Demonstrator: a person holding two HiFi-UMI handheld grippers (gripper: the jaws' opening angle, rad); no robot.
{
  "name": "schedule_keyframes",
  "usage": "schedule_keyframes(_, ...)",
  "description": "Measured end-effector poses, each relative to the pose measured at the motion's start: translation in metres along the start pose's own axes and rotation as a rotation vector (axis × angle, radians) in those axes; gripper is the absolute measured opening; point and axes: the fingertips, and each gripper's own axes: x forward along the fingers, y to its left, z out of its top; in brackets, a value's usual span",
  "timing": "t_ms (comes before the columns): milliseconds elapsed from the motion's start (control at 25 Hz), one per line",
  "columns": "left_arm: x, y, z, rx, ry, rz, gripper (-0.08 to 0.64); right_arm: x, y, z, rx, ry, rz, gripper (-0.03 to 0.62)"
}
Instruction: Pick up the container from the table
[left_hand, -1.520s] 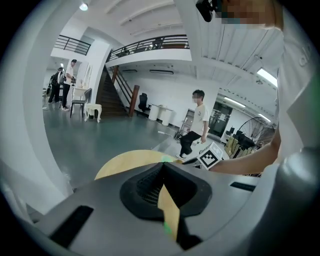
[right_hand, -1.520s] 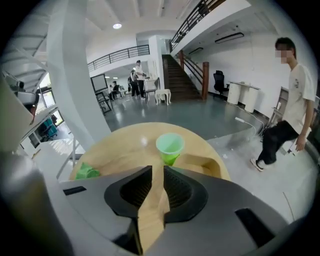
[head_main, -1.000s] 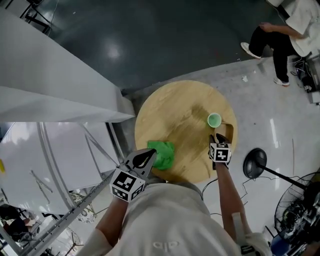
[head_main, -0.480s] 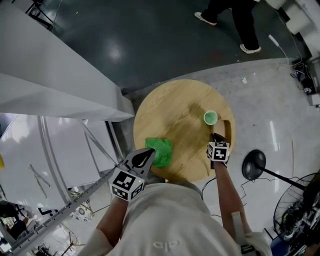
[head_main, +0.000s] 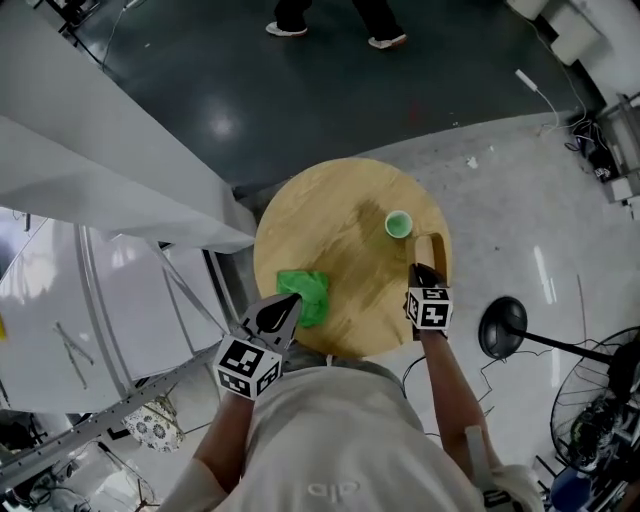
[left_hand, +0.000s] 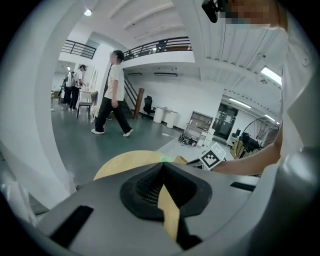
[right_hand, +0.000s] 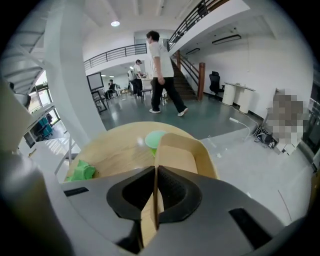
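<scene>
round wooden desk (head_main: 330, 215) in the middle of the head view, dark floor beyond it, a person (right_hand: 162, 70) walking past in the background

left gripper (head_main: 288, 303) hangs over the near-left edge of the desk, jaws together, nothing gripped; its tips are just beside the green cloth (head_main: 303, 295)

right gripper (head_main: 416, 270) is at the near-right edge, pointing down and away, jaws closing on the near wall of the container (right_hand: 181, 155); the thin wall sits pinched between the pads in the right gripper view

container is a tan open-topped box at the right rim of the desk, can't tell if its base is off the surface

green cup (head_main: 399, 223) stands upright just past the container's far-left corner, well apart from the cloth
</scene>
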Motion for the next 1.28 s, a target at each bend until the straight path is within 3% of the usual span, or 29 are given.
schedule_keyframes(760, -0.007, -0.092, 0.055, 0.101, -0.188, -0.029, 0.015, -0.218, 0.025, 0.071, -0.029, -0.478, 0.189, 0.043)
schedule_keyframes(1280, -0.013, -0.155, 0.077, 0.133, -0.273, -0.102, 0.015, -0.342, 0.012, 0.069, -0.052, -0.723, 0.219, 0.041)
